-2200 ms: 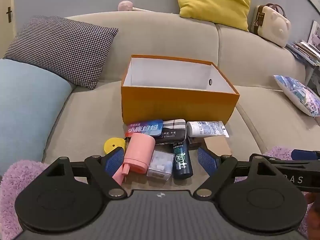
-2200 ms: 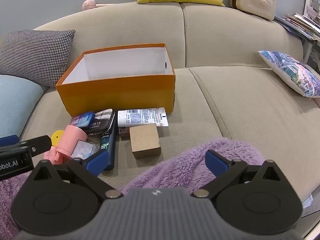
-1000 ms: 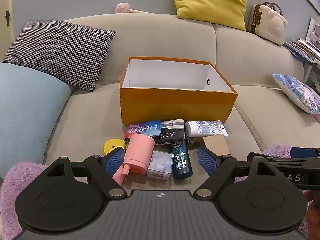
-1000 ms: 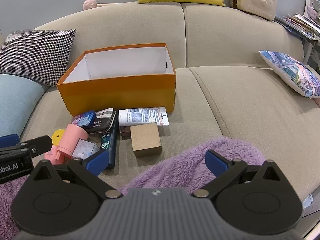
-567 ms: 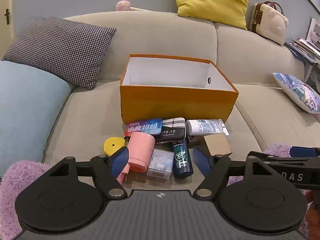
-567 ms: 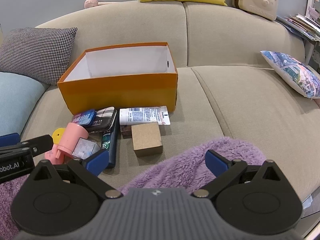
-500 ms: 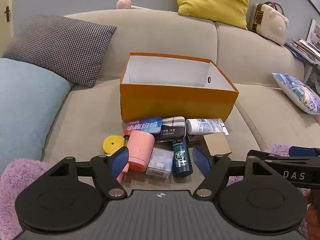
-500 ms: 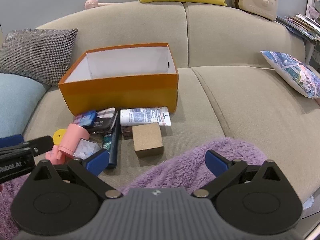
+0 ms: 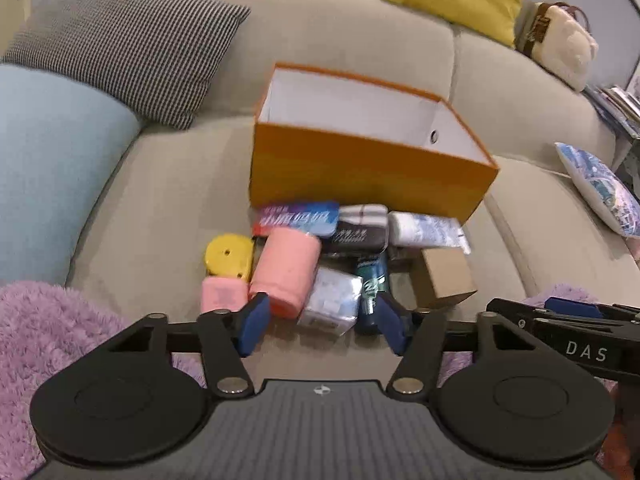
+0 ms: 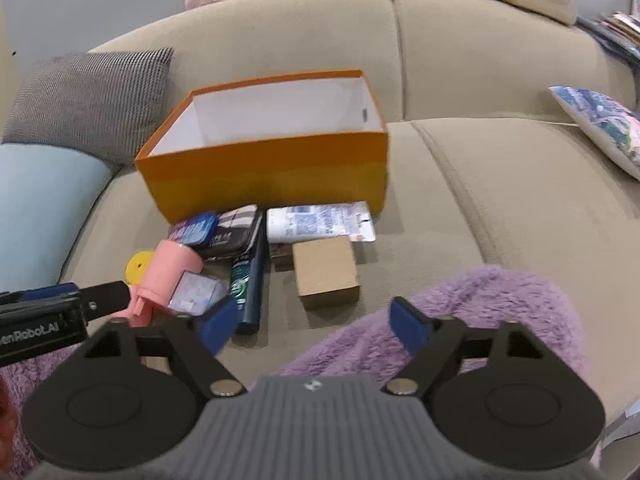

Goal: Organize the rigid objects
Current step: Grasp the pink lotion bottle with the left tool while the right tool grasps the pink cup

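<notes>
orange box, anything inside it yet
Nothing shows inside the orange box: both wrist views show only bare white inner walls. Its front wall hides the floor, so something low and flat there cannot be ruled out. The items lie outside, in front of it.

On the black body of the right gripper (image 9: 572, 312), seen from the left wrist view, white letters read "DAS". The left gripper (image 10: 60, 312), seen from the right wrist view, carries "enRobot.AI" in white, cut off at the frame edge. Print on the blue tin (image 9: 296, 218) and white tube (image 9: 424, 230) is too blurred to read.
</notes>
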Available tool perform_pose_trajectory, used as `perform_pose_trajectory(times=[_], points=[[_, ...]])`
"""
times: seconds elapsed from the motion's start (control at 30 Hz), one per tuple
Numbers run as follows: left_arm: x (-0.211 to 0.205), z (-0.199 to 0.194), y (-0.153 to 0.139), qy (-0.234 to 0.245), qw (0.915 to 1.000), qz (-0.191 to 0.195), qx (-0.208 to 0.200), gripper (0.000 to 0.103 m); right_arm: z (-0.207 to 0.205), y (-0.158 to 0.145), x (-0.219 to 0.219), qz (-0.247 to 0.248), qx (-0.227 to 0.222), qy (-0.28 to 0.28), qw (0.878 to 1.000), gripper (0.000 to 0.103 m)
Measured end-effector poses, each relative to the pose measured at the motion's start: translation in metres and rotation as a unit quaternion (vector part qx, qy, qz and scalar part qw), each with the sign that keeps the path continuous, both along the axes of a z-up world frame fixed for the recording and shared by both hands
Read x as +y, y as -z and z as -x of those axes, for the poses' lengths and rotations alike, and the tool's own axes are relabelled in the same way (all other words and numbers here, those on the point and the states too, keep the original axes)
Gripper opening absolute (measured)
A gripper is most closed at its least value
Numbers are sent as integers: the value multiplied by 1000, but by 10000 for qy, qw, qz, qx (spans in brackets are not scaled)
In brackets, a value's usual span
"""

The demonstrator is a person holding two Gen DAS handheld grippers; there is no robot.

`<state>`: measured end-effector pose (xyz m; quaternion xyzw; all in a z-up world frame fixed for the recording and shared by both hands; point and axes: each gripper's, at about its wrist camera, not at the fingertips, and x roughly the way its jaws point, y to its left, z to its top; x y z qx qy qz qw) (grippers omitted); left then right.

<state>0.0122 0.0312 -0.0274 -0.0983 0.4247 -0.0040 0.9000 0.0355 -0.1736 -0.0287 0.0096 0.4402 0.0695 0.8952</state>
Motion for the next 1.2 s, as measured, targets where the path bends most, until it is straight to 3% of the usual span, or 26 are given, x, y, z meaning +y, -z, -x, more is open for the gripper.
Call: perform_pose_trajectory(times=[0.27, 0.43, 0.63, 0.97, 1.2], points=[[27, -15, 23, -130, 9985, 190, 487, 45, -20, 25, 23, -292, 465, -546, 9970, 60], [49, -28, 35, -430, 9957, 238, 790, 45, -34, 42, 41, -445, 735, -810, 9930, 59], [64, -49, 49, -430, 9911, -152, 1253, 47, -62, 52, 68, -822, 983, -927, 9874, 59], [77, -72, 75, -338, 9861, 185, 1618, 54, -105, 72, 113, -1129, 1530, -843, 9781, 60], [79, -82, 88, -223, 9824, 283, 1832, 60, -124, 85, 132, -927, 1657, -819, 9784, 66]])
